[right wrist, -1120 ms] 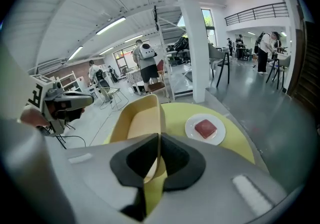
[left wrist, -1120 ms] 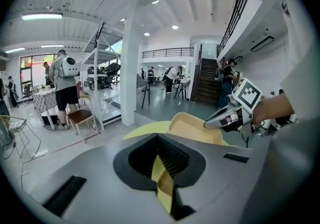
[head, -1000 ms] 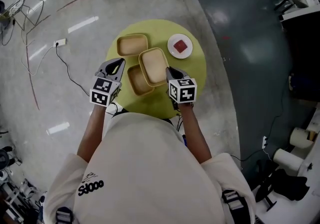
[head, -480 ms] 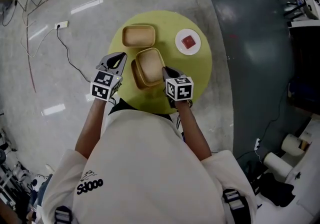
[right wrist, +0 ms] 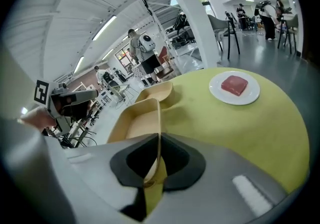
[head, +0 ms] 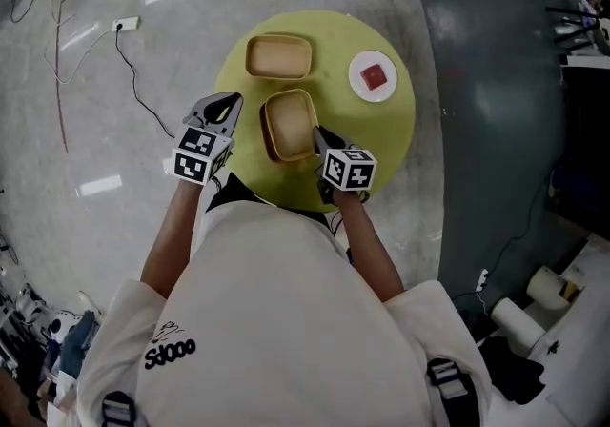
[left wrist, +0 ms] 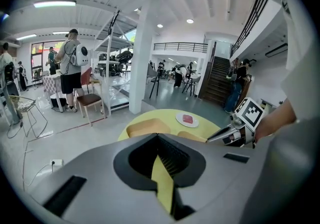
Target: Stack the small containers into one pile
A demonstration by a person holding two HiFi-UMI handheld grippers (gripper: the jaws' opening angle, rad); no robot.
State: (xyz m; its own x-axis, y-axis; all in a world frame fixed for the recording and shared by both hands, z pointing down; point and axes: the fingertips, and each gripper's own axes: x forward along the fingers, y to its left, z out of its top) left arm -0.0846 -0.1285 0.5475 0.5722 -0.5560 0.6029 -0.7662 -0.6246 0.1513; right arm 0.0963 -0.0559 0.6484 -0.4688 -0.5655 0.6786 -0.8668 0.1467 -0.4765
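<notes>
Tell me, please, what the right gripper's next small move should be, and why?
Probably open the right gripper: its jaws pinch the wall of the tan rectangular container, which already seems nested in another. A third tan container waits apart.

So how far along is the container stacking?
Done, it seems: the near container in the right gripper now sits over the one that lay beside it a second ago, so two look nested. In hand: the right gripper is shut on its wall; the left gripper is shut, empty. Left: the far container stands apart on the table.
</notes>
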